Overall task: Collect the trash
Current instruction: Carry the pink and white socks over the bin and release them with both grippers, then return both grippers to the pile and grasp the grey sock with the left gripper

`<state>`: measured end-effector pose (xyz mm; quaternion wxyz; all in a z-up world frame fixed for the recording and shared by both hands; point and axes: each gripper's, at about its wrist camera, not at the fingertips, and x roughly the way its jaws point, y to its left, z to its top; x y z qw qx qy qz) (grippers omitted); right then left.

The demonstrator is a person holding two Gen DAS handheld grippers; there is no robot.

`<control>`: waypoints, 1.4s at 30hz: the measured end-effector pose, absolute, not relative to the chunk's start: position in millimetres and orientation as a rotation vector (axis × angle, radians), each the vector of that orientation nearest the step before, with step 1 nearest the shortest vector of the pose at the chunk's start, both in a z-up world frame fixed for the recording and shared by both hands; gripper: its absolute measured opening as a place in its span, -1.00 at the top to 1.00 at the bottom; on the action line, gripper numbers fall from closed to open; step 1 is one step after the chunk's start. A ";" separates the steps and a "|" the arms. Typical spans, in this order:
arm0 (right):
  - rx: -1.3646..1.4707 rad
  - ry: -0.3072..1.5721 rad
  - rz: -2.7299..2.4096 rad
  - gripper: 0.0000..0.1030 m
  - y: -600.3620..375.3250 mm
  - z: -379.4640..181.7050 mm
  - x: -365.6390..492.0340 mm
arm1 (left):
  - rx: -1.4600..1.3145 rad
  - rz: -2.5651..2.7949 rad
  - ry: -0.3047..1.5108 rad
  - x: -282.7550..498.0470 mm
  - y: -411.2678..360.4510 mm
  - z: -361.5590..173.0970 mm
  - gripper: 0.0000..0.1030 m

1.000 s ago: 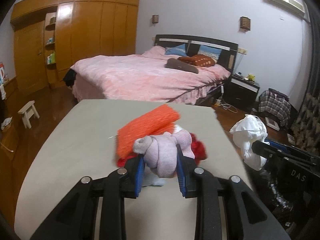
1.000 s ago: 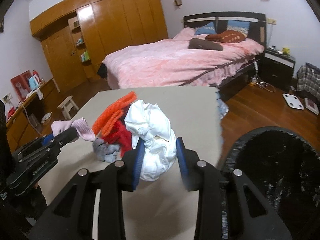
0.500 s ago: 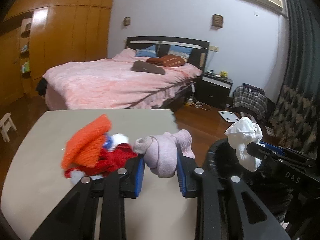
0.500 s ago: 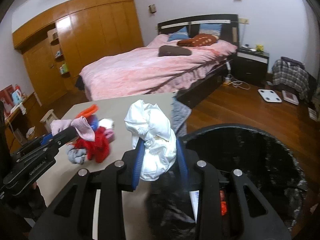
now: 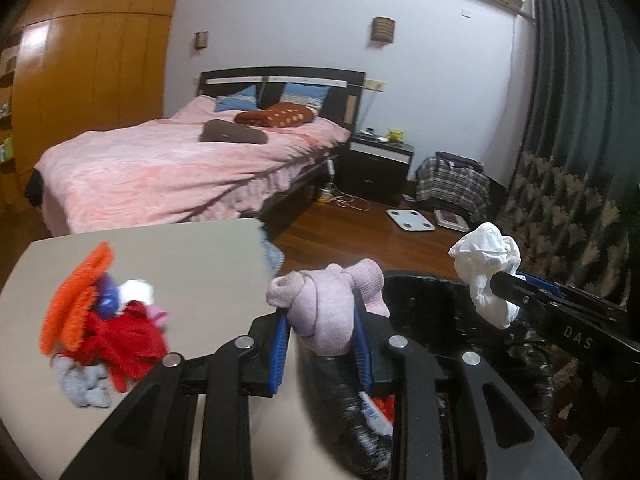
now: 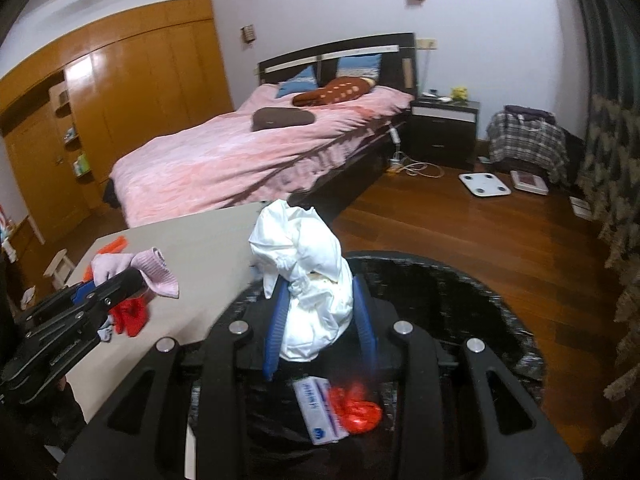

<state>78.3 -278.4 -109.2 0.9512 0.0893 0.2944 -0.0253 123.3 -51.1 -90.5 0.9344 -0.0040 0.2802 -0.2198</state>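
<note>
My left gripper [image 5: 322,344] is shut on a pink sock wad [image 5: 328,304], held at the near rim of a black-lined trash bin [image 5: 436,308]; it also shows in the right wrist view [image 6: 136,270]. My right gripper [image 6: 318,320] is shut on a crumpled white wad [image 6: 308,276], held over the bin's opening [image 6: 460,304]; the wad also shows in the left wrist view [image 5: 486,268]. In the bin lie a white-blue packet [image 6: 320,410] and a red crumpled bag [image 6: 356,408]. A pile of orange, red and grey trash [image 5: 100,324] lies on the beige table [image 5: 192,264].
A pink bed [image 5: 172,172] stands behind the table, a dark nightstand [image 5: 378,168] to its right. A white scale [image 6: 484,184] and plaid bag [image 6: 526,144] are on the wood floor. Curtains [image 5: 576,120] hang at the right; wooden wardrobes [image 6: 120,92] at the left.
Both grippers have swung right from over the table's pile to the bin, each still holding its wad. The right one is now over the bin's opening.
</note>
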 end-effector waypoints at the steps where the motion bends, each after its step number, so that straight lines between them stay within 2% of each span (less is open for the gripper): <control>1: 0.183 0.598 -0.061 0.39 -281.7 -110.3 76.7 | -0.008 -0.459 0.575 124.4 -55.8 -91.5 0.45; 13: 0.213 0.603 -0.148 0.39 -322.8 -124.8 65.2 | -0.008 -0.560 0.630 136.2 -110.3 -107.9 0.45; 17: 0.221 0.616 -0.172 0.30 -332.4 -131.2 62.7 | -0.001 -0.591 0.650 139.5 -121.9 -114.7 0.42; 18: 0.217 0.619 -0.183 0.28 -334.1 -132.4 62.1 | 0.000 -0.597 0.657 140.7 -123.8 -116.3 0.34; 19: 0.216 0.621 -0.192 0.26 -335.0 -132.7 63.4 | 0.001 -0.600 0.663 140.8 -124.1 -118.0 0.10; 21: 0.219 0.627 -0.204 0.07 -337.9 -135.0 63.2 | -0.011 -0.604 0.666 141.7 -122.0 -118.8 -0.14; 23: 0.221 0.623 -0.215 -0.04 -341.0 -136.1 62.3 | -0.016 -0.600 0.671 142.3 -118.3 -119.1 -0.18; 25: 0.216 0.620 -0.215 -0.29 -339.3 -134.6 63.1 | -0.014 -0.579 0.669 142.4 -111.2 -118.8 -0.27; 26: 0.213 0.615 -0.215 -0.49 -338.1 -134.0 62.5 | -0.012 -0.567 0.663 142.6 -107.4 -118.1 -0.31; 27: 0.209 0.604 -0.216 -0.69 -335.7 -132.4 61.6 | -0.008 -0.548 0.655 142.0 -101.9 -116.8 -0.43; 29: 0.205 0.590 -0.219 -0.84 -331.5 -129.8 60.4 | -0.005 -0.508 0.637 140.1 -89.5 -113.7 -0.55; 33: 0.191 0.590 -0.193 -0.87 -316.8 -125.7 64.5 | 0.007 -0.430 0.612 136.1 -62.6 -109.0 -0.73; 42: 0.176 0.620 -0.051 -0.89 -253.8 -122.0 91.6 | 0.008 -0.240 0.603 127.2 9.8 -106.7 -0.80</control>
